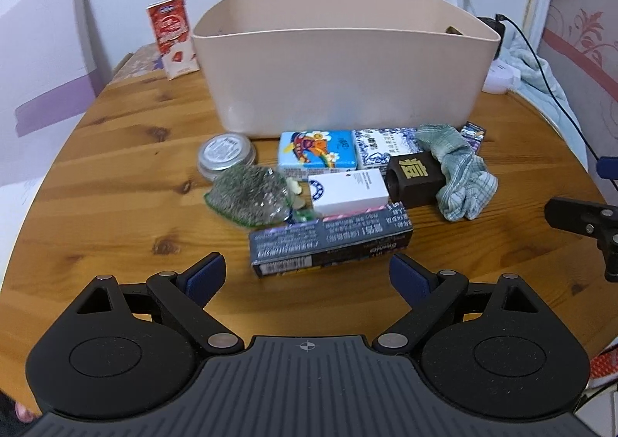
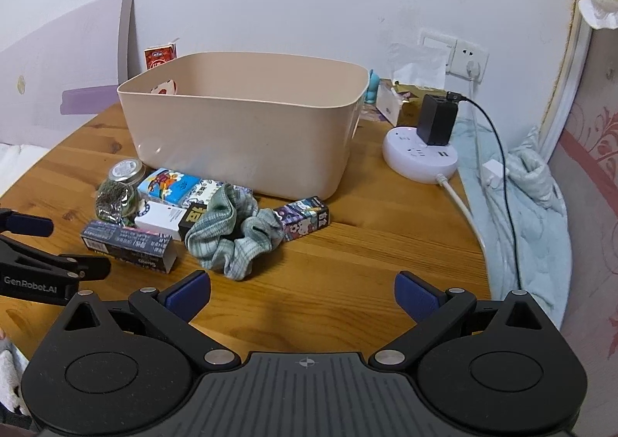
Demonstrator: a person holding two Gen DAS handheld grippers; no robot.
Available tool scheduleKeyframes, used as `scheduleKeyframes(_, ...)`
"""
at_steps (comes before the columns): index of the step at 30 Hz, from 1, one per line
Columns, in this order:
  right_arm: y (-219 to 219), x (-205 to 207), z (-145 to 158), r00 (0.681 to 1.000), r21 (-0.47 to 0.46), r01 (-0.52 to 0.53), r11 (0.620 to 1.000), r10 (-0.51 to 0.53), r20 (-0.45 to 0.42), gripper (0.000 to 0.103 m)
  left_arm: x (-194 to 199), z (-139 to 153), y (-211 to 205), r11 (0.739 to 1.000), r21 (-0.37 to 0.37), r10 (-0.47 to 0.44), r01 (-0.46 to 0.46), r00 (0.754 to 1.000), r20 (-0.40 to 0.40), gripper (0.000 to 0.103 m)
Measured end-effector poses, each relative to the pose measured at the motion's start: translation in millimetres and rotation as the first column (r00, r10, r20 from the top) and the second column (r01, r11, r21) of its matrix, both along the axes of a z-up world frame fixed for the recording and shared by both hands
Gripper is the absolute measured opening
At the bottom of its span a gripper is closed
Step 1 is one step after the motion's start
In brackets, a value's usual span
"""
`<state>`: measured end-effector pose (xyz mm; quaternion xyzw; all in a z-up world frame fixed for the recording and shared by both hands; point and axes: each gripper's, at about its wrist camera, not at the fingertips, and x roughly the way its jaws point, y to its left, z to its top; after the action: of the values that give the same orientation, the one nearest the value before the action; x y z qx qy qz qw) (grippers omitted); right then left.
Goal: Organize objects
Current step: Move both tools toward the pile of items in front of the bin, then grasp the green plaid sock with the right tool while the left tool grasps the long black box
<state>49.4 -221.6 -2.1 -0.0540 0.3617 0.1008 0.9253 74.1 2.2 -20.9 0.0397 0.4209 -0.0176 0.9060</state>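
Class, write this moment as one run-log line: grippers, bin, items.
left gripper: open, over long dark box | right gripper: open, empty | bin: upright on table | scrunchie: outside bin

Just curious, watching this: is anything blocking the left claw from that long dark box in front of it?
Nothing visible. The left claw is open, with bare table between it and the long dark box. The white box leans behind it.

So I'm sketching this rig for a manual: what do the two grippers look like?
Both alike: the left gripper and right gripper have matte black linkage arms with silver pivot pins, dark blue finger pads, and a ribbed grey body bearing a crosshair mark. The left one carries white GenRobot.AI lettering.
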Motion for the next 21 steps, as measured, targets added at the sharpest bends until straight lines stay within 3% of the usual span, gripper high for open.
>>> scheduleKeyframes(12, 7, 32, -14, 0.998, 0.051, -0.042, 0.998, 0.044, -0.045, 0.103, 30, -13, 4, 0.995, -0.029, -0.092, 0.092, 0.995, -0.022, 0.093)
scheduleKeyframes(21, 20, 55, -28, 0.995, 0.091, -0.068, 0.994, 0.074, -0.072, 0.095, 49, -28, 11, 0.989, -0.104, -0.11, 0.103, 0.992, -0.066, 0.093)
